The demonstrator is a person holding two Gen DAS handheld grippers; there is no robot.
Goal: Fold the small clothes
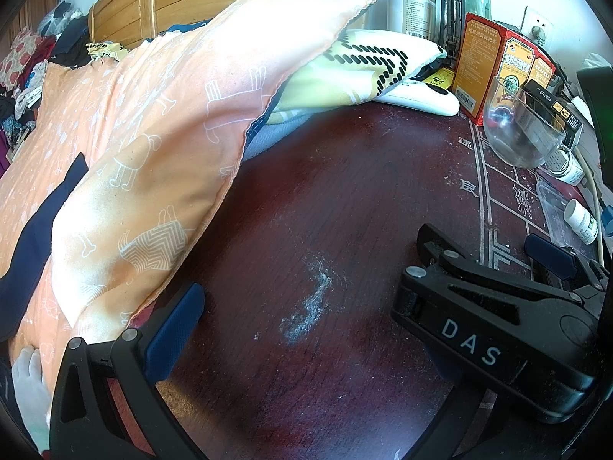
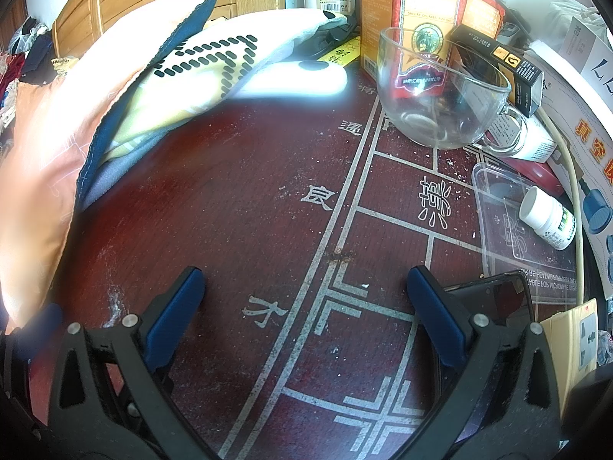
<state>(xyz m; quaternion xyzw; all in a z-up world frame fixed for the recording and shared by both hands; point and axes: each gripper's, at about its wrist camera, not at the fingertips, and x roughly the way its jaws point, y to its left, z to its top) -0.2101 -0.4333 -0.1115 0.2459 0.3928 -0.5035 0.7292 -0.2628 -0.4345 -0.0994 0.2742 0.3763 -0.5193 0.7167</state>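
Showing both grippers low over a dark red table (image 2: 237,207) printed with white lines and characters. The right gripper (image 2: 306,287) has its jaws spread wide, blue pads (image 2: 176,306) well apart, nothing between them but bare table top. In the left wrist view only one finger of the left gripper (image 1: 306,306) shows, set far out to the side beside the corner of an orange pillow (image 1: 145,145); its partner is hidden behind the body of the right gripper, which crosses the lower right of that view. The jaws thus read as open and empty.

The small garment (image 2: 199,76), yellow and white with rows of black oblong marks, lies at the far left of the table, partly under the pillow's edge and on top of a grey-blue cloth (image 2: 111,176). Neither gripper touches it.

A white oblong device (image 2: 302,78) lies just beside the garment. To the right stand a glass cup (image 2: 440,88) and orange medicine boxes (image 2: 425,11); nearer, a white pill bottle (image 2: 548,218) rests on a clear plastic lid (image 2: 498,207), with a phone (image 2: 494,295) below it.
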